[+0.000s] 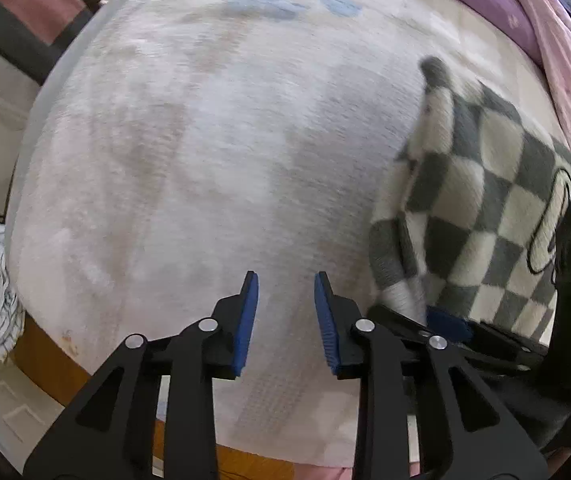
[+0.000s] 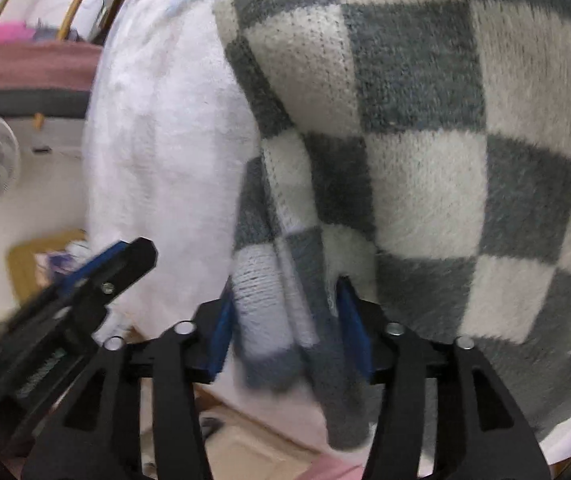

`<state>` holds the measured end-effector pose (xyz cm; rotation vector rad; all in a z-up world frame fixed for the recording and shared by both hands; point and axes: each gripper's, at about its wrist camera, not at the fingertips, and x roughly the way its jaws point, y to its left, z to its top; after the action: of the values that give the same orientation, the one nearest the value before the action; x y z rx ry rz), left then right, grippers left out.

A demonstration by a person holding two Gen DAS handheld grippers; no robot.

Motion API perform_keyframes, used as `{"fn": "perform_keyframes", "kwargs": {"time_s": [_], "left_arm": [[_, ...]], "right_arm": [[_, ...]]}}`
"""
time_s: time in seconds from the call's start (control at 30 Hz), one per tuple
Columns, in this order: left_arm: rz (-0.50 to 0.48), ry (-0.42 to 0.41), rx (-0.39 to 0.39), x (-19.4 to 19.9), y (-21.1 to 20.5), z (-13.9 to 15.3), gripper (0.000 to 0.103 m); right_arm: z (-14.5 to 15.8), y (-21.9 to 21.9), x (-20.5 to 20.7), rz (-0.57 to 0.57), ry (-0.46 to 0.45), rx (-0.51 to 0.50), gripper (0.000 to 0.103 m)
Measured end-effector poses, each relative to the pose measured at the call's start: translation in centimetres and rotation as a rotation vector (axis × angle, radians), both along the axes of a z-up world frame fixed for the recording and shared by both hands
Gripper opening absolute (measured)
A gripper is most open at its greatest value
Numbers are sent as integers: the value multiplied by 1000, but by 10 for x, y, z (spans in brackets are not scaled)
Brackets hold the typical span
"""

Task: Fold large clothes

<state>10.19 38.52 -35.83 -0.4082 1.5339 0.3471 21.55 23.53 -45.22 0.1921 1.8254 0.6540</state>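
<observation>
While the checkered knit sweater (image 2: 425,160) lies on the pale fleece blanket (image 1: 205,140) that covers the bed, the right gripper (image 2: 285,320) is clamped on a bunched ribbed edge of the garment, apparently a cuff or hem, with several layers of knit filling the gap between its blue pads (image 2: 221,328). The left gripper (image 1: 285,316) hovers above bare blanket just beside the sweater's near edge; its jaws stand apart and hold nothing.

**Position of the garment.** Relative to the blanket, the sweater occupies the right portion as seen from the left wrist view (image 1: 485,184), near the pink printed quilt (image 1: 565,60) at the far edge. Its near corner hangs toward the blanket's front border.

**Handling characteristics (judged).**
- Thick, fuzzy knit: soft and limp, with no stiffness to carry a fold line.
- Moderately heavy for a garment; unsupported sections will sag and stretch.
- High surface friction against the fleece blanket; dragging will likely pull the blanket along, so lift before moving.
- Not fragile, but loose knit may snag on pad edges.

**Recommended hold points.** Grip at ribbed bands (cuff, hem, collar), where the fabric is denser and slips least. The left gripper should take a second ribbed edge well apart from the right gripper's hold, so the panel between them hangs taut.
</observation>
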Motion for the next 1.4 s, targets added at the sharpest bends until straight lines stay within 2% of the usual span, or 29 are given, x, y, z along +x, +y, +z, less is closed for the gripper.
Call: {"fn": "perform_keyframes", "kwargs": {"time_s": [0.03,0.07,0.1,0.17,0.23,0.33,0.4,0.47,0.5,0.53,0.57,0.6,0.63,0.67,0.8,0.87,0.93,1.0,1.03,1.07,1.1,1.13,1.17,1.2,1.23,1.27,1.33,1.37,1.4], "left_arm": [[11,9,10,-2,4,2,37],[21,17,15,-3,7,3,47],[29,16,13,-5,9,5,53],[27,9,4,-7,8,12,53],[-4,4,-12,-5,-1,14,60],[-34,-33,-163,-3,-23,3,72],[-19,-42,-312,-4,-40,-17,81],[32,8,-446,-9,-58,-55,81],[74,41,-486,-14,-64,-74,67],[113,41,-508,-18,-66,-84,43],[174,6,-559,-25,-66,-93,30],[196,-22,-578,-31,-63,-93,22],[184,-28,-575,-34,-60,-89,14],[172,-35,-566,-37,-54,-81,10],[140,-78,-478,-41,-33,-36,10],[110,-61,-437,-37,-32,-35,11],[95,-20,-396,-33,-35,-55,11],[67,40,-363,-23,-46,-85,14],[58,70,-357,-17,-49,-94,14],[54,103,-339,-10,-52,-97,15],[36,142,-315,-1,-55,-91,16],[7,157,-293,4,-58,-84,20],[-42,149,-228,10,-60,-69,42],[-71,129,-155,14,-60,-56,72],[-103,84,-55,20,-59,-36,78],[-120,54,-23,26,-58,-24,79],[-115,30,-33,39,-54,-13,79],[-96,9,-40,49,-51,-8,79],[-87,-9,-49,54,-50,-6,79]], "right_arm": [[-1,-9,1,-57,81,66,60],[-1,-13,2,-88,131,116,65],[3,-19,4,-113,156,152,68],[17,-33,7,-104,84,95,75],[36,-55,11,-122,48,80,77],[57,-88,14,-139,12,45,77],[66,-104,11,-131,-29,3,79],[71,-132,7,-160,-47,-40,80],[68,-140,6,-186,-38,-50,80],[66,-154,3,-224,-23,-64,80],[64,-166,1,-251,-13,-74,80],[65,-181,-1,-282,-4,-88,80],[67,-198,-2,-320,-1,-107,80],[71,-211,-3,-346,-5,-113,80],[86,-238,-2,-401,-32,-119,80],[90,-242,3,-416,-52,-123,80],[93,-242,12,-434,-76,-117,80],[97,-236,23,-424,-125,-105,68],[104,-227,34,-388,-180,-95,50],[107,-214,40,-356,-216,-108,42],[111,-204,51,-311,-263,-148,40],[115,-196,62,-280,-303,-166,39],[118,-193,71,-272,-325,-152,39],[121,-186,83,-262,-344,-120,39],[119,-176,96,-227,-344,-87,39],[114,-168,105,-187,-339,-68,39],[96,-137,127,-104,-341,-65,38],[85,-129,134,-75,-335,-90,24],[69,-127,144,-57,-329,-183,9]]}}
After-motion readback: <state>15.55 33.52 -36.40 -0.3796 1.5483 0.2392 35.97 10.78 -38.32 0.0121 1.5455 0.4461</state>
